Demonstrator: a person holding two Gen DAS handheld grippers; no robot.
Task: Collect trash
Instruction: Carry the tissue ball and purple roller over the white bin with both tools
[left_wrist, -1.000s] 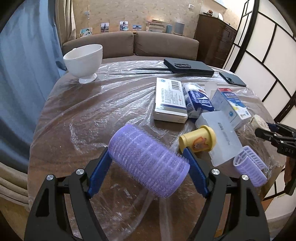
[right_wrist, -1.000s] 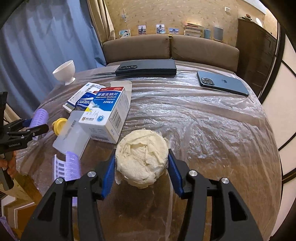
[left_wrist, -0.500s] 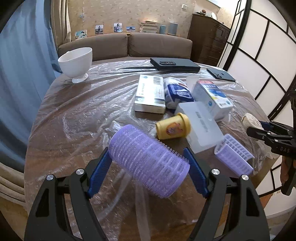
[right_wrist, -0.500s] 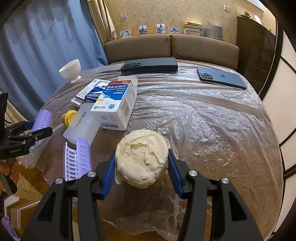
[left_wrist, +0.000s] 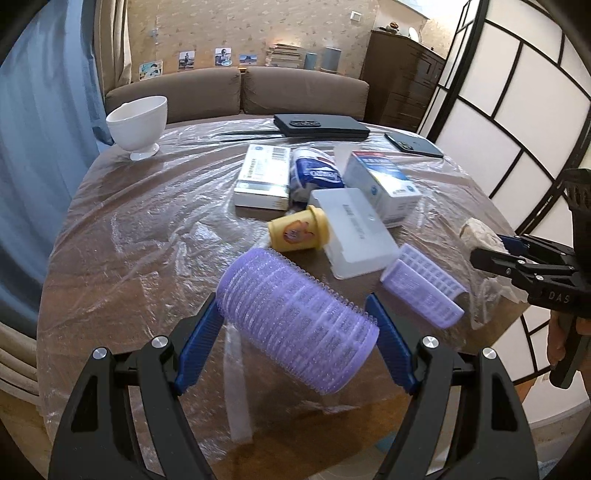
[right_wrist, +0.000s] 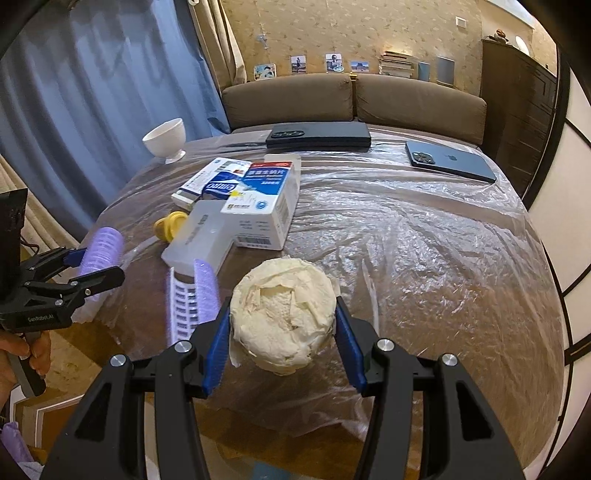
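My left gripper (left_wrist: 295, 325) clasps the light, springy purple bristled hair roller (left_wrist: 297, 323) endwise above the plastic-covered round surface (left_wrist: 147, 229), while my right gripper (right_wrist: 282, 326) squeezes the soft crumpled cream tissue wad (right_wrist: 282, 317) around its middle.

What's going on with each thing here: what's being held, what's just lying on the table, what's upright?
Left gripper: jaws shut on the big hair roller, lifted.
Right gripper: jaws shut on the paper wad.
Small hair roller: lying on its side.
Yellow cup: tipped over.
White bowl: upright.
Medicine box: lying flat, closed.
Phone: face down.
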